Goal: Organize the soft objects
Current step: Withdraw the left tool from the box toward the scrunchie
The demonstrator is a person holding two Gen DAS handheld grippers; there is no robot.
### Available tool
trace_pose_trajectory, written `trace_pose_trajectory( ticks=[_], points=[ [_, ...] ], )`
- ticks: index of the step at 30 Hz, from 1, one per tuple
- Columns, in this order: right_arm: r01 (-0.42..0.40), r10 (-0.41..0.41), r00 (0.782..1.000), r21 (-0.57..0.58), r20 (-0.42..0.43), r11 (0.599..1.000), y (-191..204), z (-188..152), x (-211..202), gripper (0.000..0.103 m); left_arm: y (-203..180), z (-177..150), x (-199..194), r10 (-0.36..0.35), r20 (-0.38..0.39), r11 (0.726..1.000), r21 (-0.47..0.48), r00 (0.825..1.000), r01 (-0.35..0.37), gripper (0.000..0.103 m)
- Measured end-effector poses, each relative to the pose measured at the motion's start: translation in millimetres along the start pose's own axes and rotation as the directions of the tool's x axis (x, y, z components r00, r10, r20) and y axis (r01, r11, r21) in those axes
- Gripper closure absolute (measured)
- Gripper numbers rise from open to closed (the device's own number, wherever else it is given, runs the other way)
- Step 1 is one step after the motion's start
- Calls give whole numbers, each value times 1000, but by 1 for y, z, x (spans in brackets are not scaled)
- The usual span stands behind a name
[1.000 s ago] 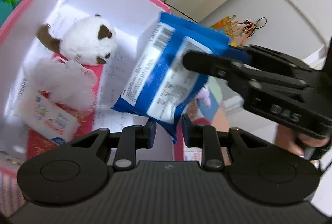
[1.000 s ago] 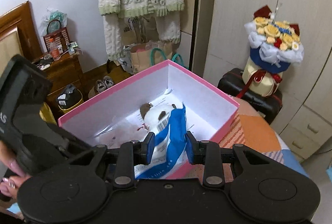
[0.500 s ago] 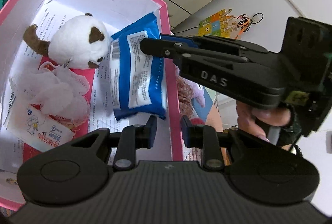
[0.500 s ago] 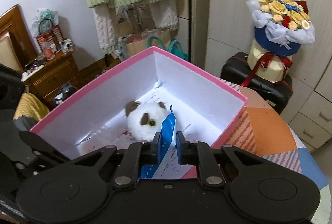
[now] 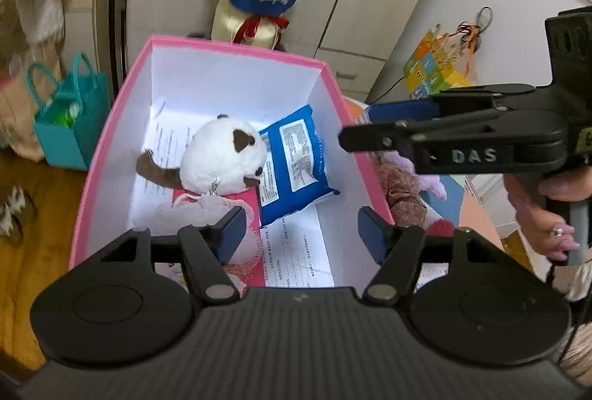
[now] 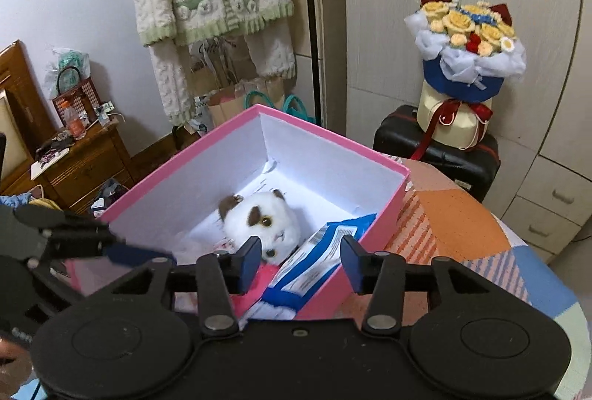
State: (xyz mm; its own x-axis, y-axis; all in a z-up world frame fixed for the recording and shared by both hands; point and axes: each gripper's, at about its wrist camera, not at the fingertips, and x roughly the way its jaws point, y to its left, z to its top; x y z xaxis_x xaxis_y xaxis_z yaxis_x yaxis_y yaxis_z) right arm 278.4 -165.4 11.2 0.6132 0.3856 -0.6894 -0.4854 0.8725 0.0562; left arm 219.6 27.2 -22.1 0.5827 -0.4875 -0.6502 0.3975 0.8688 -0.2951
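A pink box [image 5: 335, 93] with white inner walls holds a white and brown plush toy [image 5: 222, 159], a blue wet-wipes pack [image 5: 292, 163] lying flat beside it, a white mesh pouch [image 5: 214, 207] and papers. My left gripper [image 5: 301, 231] is open and empty above the box's near end. My right gripper [image 6: 300, 261] is open and empty above the box's near rim; the plush [image 6: 266, 222], the wipes pack [image 6: 318, 252] and the box [image 6: 388, 211] show below it. The right gripper also shows from the side in the left wrist view [image 5: 377, 130].
More soft things, a brownish fabric piece [image 5: 401, 191], a purple plush [image 5: 429, 178] and a red one [image 5: 442, 226], lie on the patterned table [image 6: 462, 226] right of the box. A flower bouquet [image 6: 466, 67] stands on a black suitcase behind. A teal bag [image 5: 66, 118] stands at left.
The right gripper carried the blue wipes pack into the box, opened and let it go; it now lies flat beside the plush. The left gripper opened too. Both pulled back.
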Motion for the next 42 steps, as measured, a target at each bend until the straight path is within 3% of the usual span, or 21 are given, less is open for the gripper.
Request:
trace_pose_trajectory(
  ticks=[7,14,22,25,31,36,42],
  points=[
    [28,-27,999,-42,37,999,23,-21,-51,44,-26,-16,-43,-2,69,990,144,998,-8,33],
    [44,-39,996,-63,76,997,38,-47,-108,38,-64,-35,-93,-56,150,965,263,987,14,33],
    [144,-128,977,-89,168,986,47,-95,-170,32,-100,-53,-124,-121,181,931,361,976,48,33],
    [165,-148,970,-78,191,983,47,-112,-184,31,-114,-58,-122,-143,178,924,376,974,67,33],
    [201,-179,962,-93,207,975,39,-149,-201,30,-145,-71,-95,-122,165,908,416,979,43,33],
    [206,-186,964,-94,189,974,25,-171,-197,30,-164,-75,-61,-111,115,910,410,987,54,34],
    [195,-174,967,-101,186,976,0,-191,-181,30,-176,-70,-20,-54,85,924,383,995,17,37]
  ],
)
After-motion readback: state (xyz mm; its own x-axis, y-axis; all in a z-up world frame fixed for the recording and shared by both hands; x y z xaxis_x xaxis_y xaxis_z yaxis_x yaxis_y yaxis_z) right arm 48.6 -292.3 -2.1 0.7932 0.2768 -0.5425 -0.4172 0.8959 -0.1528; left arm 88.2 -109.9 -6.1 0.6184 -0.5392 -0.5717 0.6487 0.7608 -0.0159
